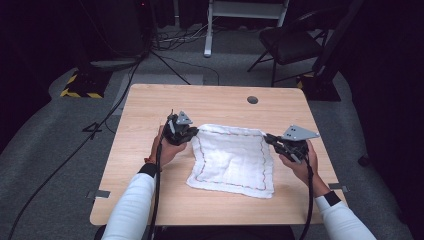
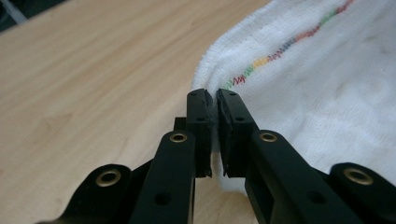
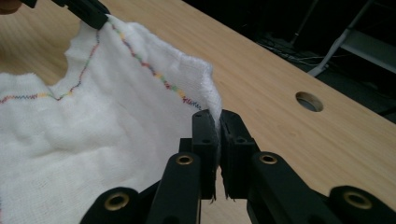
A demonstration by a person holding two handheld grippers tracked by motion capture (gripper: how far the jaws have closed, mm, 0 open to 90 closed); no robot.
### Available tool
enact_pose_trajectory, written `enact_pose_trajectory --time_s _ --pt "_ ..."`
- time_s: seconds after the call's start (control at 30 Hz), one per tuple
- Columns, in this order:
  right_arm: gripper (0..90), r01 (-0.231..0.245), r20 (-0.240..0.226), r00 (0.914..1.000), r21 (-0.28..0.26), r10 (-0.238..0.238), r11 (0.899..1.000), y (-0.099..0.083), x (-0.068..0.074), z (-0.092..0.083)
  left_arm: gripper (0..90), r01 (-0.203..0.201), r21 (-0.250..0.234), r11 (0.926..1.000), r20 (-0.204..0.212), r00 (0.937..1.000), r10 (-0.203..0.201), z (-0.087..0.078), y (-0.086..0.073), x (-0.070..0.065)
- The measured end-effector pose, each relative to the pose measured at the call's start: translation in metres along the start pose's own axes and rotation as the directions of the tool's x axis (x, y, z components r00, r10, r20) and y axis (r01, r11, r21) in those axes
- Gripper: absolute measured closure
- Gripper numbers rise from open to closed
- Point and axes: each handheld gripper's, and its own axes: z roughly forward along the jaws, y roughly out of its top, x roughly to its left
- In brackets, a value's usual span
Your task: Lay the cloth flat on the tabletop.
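Note:
A white cloth (image 1: 231,157) with multicoloured stitching along its border lies on the wooden table (image 1: 150,105). My left gripper (image 1: 192,131) is shut on the cloth's far left corner (image 2: 210,91), which is pinched between the black jaws of the left gripper (image 2: 215,100). My right gripper (image 1: 268,137) is shut on the far right corner (image 3: 212,100), and the cloth's edge runs down between the jaws of the right gripper (image 3: 218,122). Both far corners are lifted off the table, and the cloth's far edge hangs between them. The left gripper's tip (image 3: 95,16) shows at the top left of the right gripper view.
A round hole (image 1: 252,99) sits near the table's far edge. Beyond the table stand a dark folding chair (image 1: 292,42), a white frame (image 1: 240,15) and cables on the grey floor. The person's white sleeves (image 1: 132,205) enter from below.

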Motion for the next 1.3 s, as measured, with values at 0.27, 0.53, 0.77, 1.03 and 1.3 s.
enact_pose_trajectory --time_s 0.27,0.53,0.77,1.03,1.3 --pt "85.7 -0.039 0.038 0.9984 -0.035 0.04 0.999 0.018 -0.021 -0.003 84.0 -0.049 -0.06 0.997 -0.04 0.9981 0.047 -0.014 0.028 -0.002" --pt "85.7 -0.049 0.092 0.9945 -0.021 0.05 0.999 0.028 -0.039 0.007 83.9 -0.088 -0.08 0.9929 -0.101 0.9916 0.08 -0.017 0.047 -0.001" --pt "85.7 -0.059 0.128 0.9901 0.005 0.057 0.998 0.032 -0.049 0.024 83.9 -0.095 -0.071 0.9929 -0.155 0.9845 0.083 -0.004 0.052 0.006" --pt "74.7 -0.112 0.206 0.974 0.07 0.095 0.991 0.029 -0.069 0.061 79.4 -0.034 -0.064 0.9974 -0.254 0.9671 0.017 0.025 0.055 0.013" --pt "52.2 -0.167 0.231 0.9641 0.141 0.131 0.976 0.014 -0.076 0.068 37.6 -0.035 0.017 0.9992 -0.212 0.9765 0.038 0.033 0.04 0.001"
